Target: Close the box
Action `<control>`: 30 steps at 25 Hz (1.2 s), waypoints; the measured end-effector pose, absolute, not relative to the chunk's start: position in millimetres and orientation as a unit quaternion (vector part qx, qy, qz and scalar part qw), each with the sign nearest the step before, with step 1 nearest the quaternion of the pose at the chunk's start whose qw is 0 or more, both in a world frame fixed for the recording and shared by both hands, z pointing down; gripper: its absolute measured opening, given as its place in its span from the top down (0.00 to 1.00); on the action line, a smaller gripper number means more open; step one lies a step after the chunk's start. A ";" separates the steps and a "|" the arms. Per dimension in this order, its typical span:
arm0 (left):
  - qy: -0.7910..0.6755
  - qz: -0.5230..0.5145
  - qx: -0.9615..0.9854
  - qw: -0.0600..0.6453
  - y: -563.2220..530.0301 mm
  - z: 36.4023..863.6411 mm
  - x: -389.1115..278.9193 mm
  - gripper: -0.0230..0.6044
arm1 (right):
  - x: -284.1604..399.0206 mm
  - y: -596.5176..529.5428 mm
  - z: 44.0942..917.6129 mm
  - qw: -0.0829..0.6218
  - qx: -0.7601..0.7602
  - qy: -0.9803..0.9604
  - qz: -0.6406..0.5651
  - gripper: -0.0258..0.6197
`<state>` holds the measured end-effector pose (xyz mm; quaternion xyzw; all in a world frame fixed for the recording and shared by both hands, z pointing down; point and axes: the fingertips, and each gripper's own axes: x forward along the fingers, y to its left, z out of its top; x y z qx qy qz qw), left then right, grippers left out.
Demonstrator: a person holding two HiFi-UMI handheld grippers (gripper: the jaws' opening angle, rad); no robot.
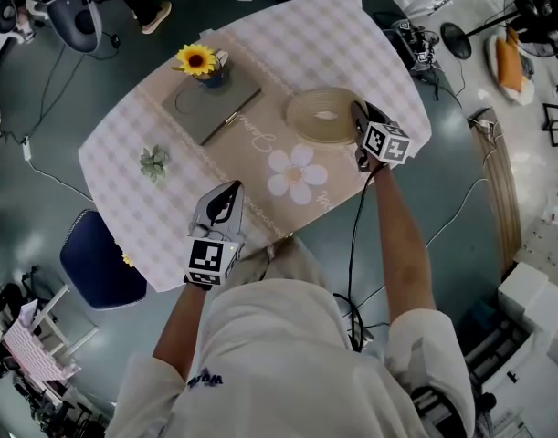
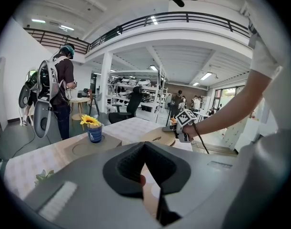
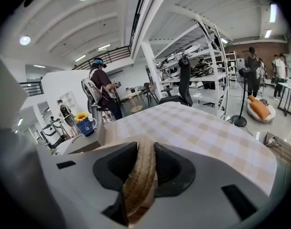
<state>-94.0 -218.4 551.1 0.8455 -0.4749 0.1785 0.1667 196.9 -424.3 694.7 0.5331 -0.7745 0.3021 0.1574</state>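
Note:
A round, flat woven box (image 1: 320,117) in pale straw colour lies on the checked tablecloth, right of centre. My right gripper (image 1: 359,117) sits at its right rim. In the right gripper view the woven rim (image 3: 139,175) fills the gap between the jaws, and both pads touch it. The left gripper view shows the box (image 2: 157,136) farther off, with the right gripper beside it. My left gripper (image 1: 230,192) hovers over the table's near edge, apart from the box, its jaws shut with nothing between them.
A grey flat case (image 1: 215,108) lies at the back left of the table (image 1: 352,35), with a sunflower in a blue cup (image 1: 202,62) on it. A green leaf ornament (image 1: 154,163) lies at the left. A blue chair (image 1: 100,265) stands at the table's near left.

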 end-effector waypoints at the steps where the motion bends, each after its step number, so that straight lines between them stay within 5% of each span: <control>1: -0.474 0.180 0.845 0.167 -218.3 551.8 -93.7 0.96 | 197.1 -425.5 695.5 0.159 0.531 -0.776 0.301 0.79; 30: -0.474 0.192 0.838 0.188 -205.0 565.4 -90.8 0.96 | 205.8 -423.5 717.0 0.199 0.519 -0.789 0.261 0.76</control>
